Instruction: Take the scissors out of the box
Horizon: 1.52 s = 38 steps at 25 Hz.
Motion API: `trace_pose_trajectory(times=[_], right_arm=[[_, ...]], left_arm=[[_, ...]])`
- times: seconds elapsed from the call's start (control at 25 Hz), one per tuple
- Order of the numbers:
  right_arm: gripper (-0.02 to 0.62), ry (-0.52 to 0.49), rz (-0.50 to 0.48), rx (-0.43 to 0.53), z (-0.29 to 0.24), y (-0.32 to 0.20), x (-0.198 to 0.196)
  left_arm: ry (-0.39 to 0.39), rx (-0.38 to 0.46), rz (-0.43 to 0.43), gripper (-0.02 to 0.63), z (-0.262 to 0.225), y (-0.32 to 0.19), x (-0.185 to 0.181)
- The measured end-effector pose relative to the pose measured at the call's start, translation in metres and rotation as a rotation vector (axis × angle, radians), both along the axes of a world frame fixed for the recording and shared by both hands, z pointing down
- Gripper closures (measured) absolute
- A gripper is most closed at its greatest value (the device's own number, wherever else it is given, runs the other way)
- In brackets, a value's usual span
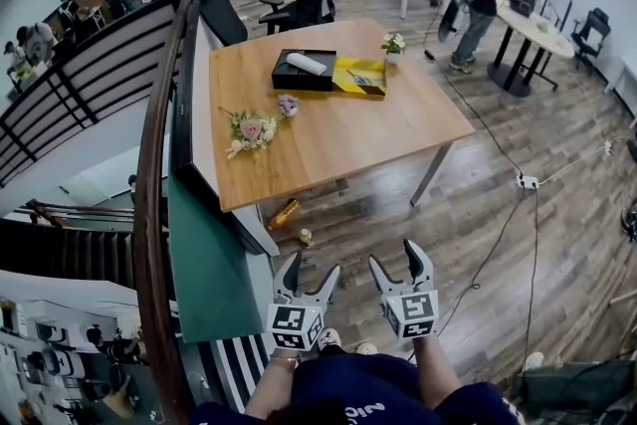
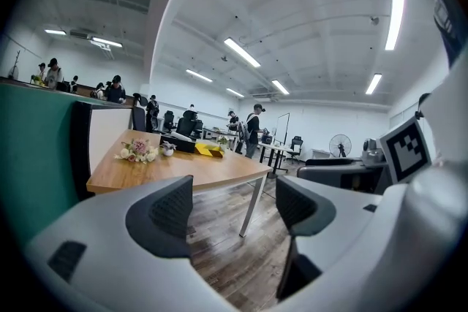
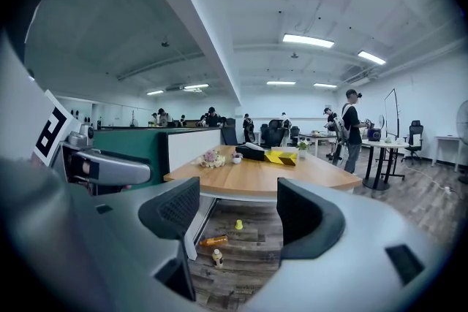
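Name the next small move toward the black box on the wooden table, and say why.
Probably walk up to the table: the black box lies on its far part, while the left hand-held gripper and right hand-held gripper hang open and empty over the floor, well short of it.

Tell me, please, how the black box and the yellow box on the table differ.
The black box is dark and deeper, holding a white roll; the yellow box is bright and flatter. In the head view the black box lies left, the yellow box right. Both rest side by side on the wooden table.
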State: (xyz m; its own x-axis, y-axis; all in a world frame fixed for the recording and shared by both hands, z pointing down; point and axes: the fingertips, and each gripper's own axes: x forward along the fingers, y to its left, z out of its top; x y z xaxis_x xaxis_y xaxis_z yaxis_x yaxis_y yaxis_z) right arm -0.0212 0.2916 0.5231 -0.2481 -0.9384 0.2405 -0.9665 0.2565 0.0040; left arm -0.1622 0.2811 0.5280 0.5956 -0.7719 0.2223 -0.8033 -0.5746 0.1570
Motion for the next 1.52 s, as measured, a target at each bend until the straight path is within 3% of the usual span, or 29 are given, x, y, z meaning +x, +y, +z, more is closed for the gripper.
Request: trace_pose_trajectory(times=[0.32,0.72,1.24,1.52], right_arm=[[0.267,-0.004,0.069,0.02,-0.002,-0.019,-0.001],[0.261,0.002,0.047,0.006,0.01,-0.087,0.012],[0.264,0.0,-0.071,-0.031,0.018,-0.241,0.085],[0.268,-0.003,-0.11,-0.041,0.026,-0.296,0.128]], left_arm=[[-0.008,-0.009,0.028,0.253,0.008,-0.022,-0.017],[-0.005,-0.008,-0.02,0.251,0.013,-0.088,-0.012],[-0.022,-0.035,-0.142,0.252,0.018,-0.22,0.066],[-0.032,-0.05,-0.155,0.252,0.025,-0.271,0.121]])
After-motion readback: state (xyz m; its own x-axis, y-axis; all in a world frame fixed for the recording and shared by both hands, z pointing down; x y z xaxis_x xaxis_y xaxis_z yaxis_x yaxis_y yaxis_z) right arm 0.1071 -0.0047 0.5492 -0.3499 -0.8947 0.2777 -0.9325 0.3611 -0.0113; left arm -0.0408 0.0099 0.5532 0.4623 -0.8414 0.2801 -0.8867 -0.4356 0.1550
